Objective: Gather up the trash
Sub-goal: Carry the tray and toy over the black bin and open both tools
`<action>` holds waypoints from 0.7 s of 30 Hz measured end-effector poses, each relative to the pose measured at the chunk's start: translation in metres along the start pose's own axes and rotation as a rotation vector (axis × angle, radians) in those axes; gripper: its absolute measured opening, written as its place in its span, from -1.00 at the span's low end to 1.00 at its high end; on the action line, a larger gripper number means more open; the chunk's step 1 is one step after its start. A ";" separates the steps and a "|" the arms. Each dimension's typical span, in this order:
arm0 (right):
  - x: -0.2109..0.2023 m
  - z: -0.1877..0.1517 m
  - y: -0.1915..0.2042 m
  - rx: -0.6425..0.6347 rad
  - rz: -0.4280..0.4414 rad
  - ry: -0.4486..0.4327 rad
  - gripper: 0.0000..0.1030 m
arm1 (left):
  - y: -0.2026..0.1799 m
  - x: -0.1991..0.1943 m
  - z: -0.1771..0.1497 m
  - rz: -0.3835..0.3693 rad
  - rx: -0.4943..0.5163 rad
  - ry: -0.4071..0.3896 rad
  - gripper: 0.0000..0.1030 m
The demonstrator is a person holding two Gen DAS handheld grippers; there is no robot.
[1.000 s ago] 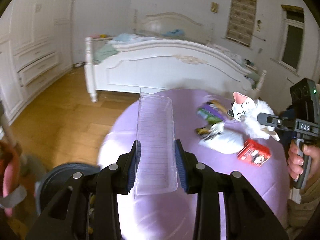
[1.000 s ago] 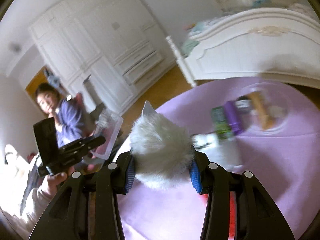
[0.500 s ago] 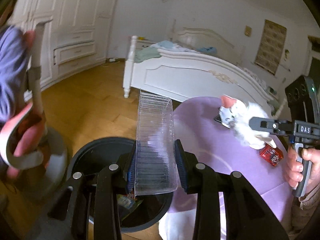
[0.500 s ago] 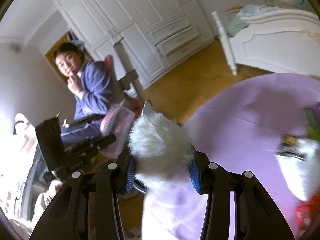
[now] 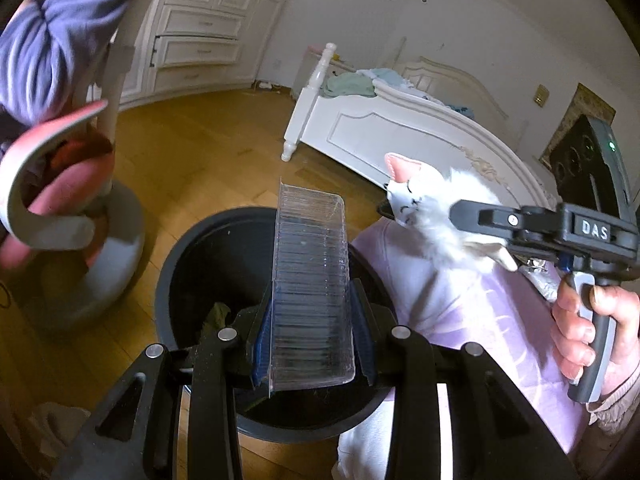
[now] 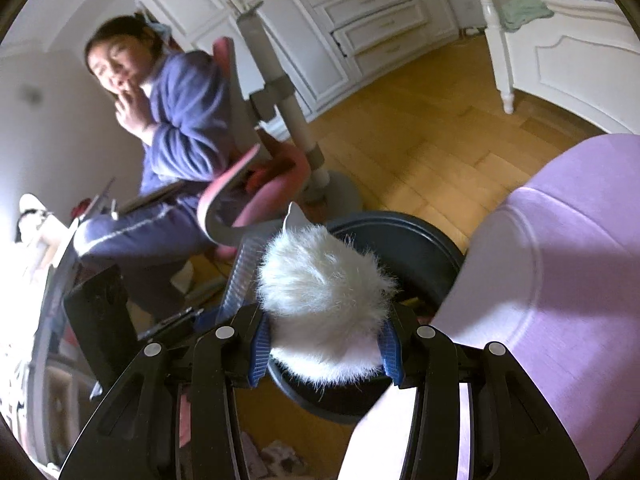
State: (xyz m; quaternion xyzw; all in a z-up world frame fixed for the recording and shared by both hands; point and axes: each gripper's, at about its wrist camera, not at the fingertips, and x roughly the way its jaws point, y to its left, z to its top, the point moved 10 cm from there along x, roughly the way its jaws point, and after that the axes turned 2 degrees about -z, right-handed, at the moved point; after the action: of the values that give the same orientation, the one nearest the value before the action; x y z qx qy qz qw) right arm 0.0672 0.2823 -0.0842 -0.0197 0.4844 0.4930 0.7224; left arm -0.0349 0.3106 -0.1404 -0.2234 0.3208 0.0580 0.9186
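Note:
My left gripper (image 5: 312, 344) is shut on a clear ribbed plastic tray (image 5: 310, 280) and holds it above the open black trash bin (image 5: 188, 264), which has some trash inside. My right gripper (image 6: 324, 340) is shut on a white fluffy cat toy (image 6: 324, 280) and holds it over the bin's rim (image 6: 408, 224). In the left wrist view the right gripper (image 5: 440, 220) and the cat toy (image 5: 424, 204) hang at the right, beside the bin, over the purple table's edge.
The purple-clothed round table (image 6: 560, 260) stands right of the bin. A person (image 6: 176, 104) sits on a pink and grey chair (image 6: 256, 184) to the left. A white bed (image 5: 400, 132) stands behind. The floor is wood.
Both grippers have swung left, away from the table and its trash, to over the black bin. Each keeps its hold: the tray in the left, the cat toy in the right.

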 end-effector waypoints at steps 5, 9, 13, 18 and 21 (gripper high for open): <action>0.021 0.002 -0.003 0.004 -0.007 0.029 -0.13 | 0.006 0.007 -0.004 -0.008 -0.017 0.010 -0.32; 0.033 0.002 -0.002 -0.002 -0.010 0.048 -0.13 | 0.012 0.011 -0.006 -0.004 -0.020 0.018 -0.32; 0.040 0.001 0.002 0.003 0.009 0.071 0.02 | 0.018 0.012 -0.005 0.019 -0.014 0.024 -0.27; 0.030 0.006 0.000 0.015 0.028 0.045 0.22 | 0.023 0.007 -0.003 0.045 -0.013 0.022 0.20; 0.020 0.006 -0.003 0.029 0.043 0.027 0.22 | 0.021 0.000 0.000 0.048 -0.012 0.007 0.23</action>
State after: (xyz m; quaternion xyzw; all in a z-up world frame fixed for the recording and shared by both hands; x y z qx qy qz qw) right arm 0.0746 0.2978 -0.0966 -0.0054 0.5015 0.5008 0.7054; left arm -0.0403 0.3290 -0.1485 -0.2216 0.3287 0.0811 0.9145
